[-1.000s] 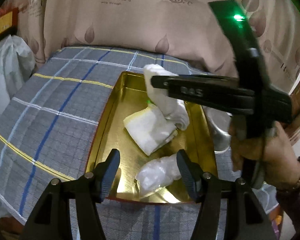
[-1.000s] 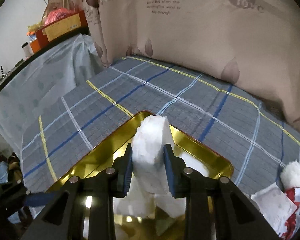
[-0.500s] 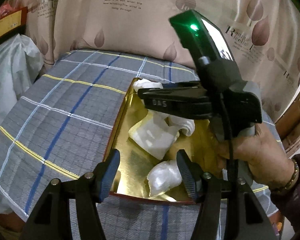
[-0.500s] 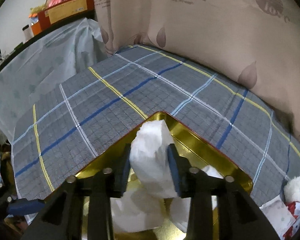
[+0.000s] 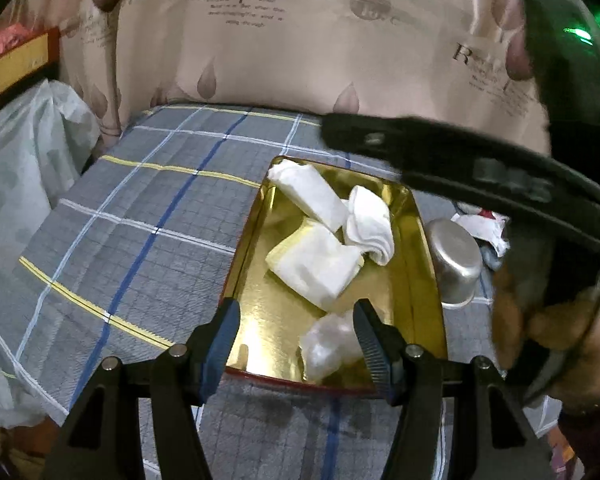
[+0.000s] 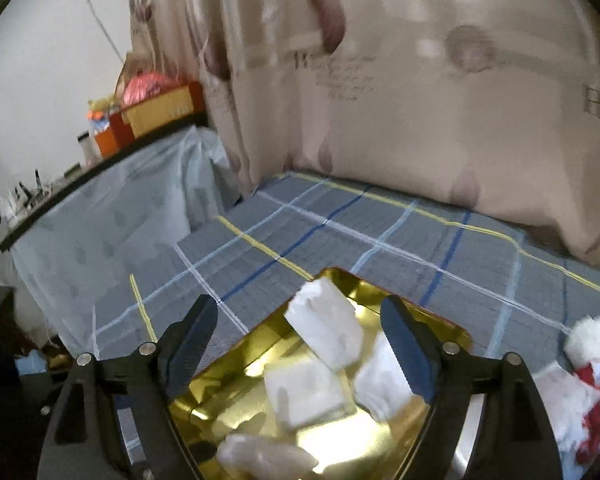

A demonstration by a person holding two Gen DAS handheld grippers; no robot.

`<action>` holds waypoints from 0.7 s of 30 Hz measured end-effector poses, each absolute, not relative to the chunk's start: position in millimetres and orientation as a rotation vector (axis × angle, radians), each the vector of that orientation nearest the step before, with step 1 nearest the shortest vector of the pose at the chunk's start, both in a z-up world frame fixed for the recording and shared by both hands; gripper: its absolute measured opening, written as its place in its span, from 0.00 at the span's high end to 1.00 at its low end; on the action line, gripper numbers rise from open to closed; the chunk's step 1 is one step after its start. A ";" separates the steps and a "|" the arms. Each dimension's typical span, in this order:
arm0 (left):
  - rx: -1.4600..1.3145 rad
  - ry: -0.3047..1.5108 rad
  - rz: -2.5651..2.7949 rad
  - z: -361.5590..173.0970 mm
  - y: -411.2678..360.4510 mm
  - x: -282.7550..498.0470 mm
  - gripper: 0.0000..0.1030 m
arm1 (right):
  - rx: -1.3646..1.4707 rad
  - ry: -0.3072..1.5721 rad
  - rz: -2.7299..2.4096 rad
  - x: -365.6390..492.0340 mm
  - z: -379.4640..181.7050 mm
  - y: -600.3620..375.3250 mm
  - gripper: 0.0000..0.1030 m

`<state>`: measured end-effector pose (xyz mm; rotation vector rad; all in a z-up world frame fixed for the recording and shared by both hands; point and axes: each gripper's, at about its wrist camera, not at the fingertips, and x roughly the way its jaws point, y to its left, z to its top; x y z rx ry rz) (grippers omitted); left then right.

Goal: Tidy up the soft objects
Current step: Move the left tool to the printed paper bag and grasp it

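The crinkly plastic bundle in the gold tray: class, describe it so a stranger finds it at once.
On the plaid cloth lies a gold tray. At its near end sits the crinkly plastic bundle. Unlike the three folded white cloths beyond, it looks translucent and shiny.

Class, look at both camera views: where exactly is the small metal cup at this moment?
In the left wrist view the metal cup lies tipped on the plaid cloth, just outside the right-hand rim of the gold tray, beside a red-and-white soft item.
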<state>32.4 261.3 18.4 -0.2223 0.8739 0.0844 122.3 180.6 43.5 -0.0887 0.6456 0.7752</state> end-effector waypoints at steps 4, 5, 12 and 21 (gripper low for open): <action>-0.181 0.880 0.079 21.6 248.3 30.9 0.41 | -0.061 0.606 0.701 100.3 44.2 132.8 0.19; -0.168 0.887 0.077 22.0 243.9 31.0 0.41 | -0.060 0.603 0.675 95.8 41.8 118.4 0.18; -0.098 0.915 0.020 19.8 207.0 31.6 0.41 | -0.076 0.643 0.342 66.9 -0.3 -31.4 0.17; -0.029 0.971 -0.141 3.5 130.7 41.2 0.41 | -0.096 0.704 -0.081 77.7 -37.9 -181.5 0.17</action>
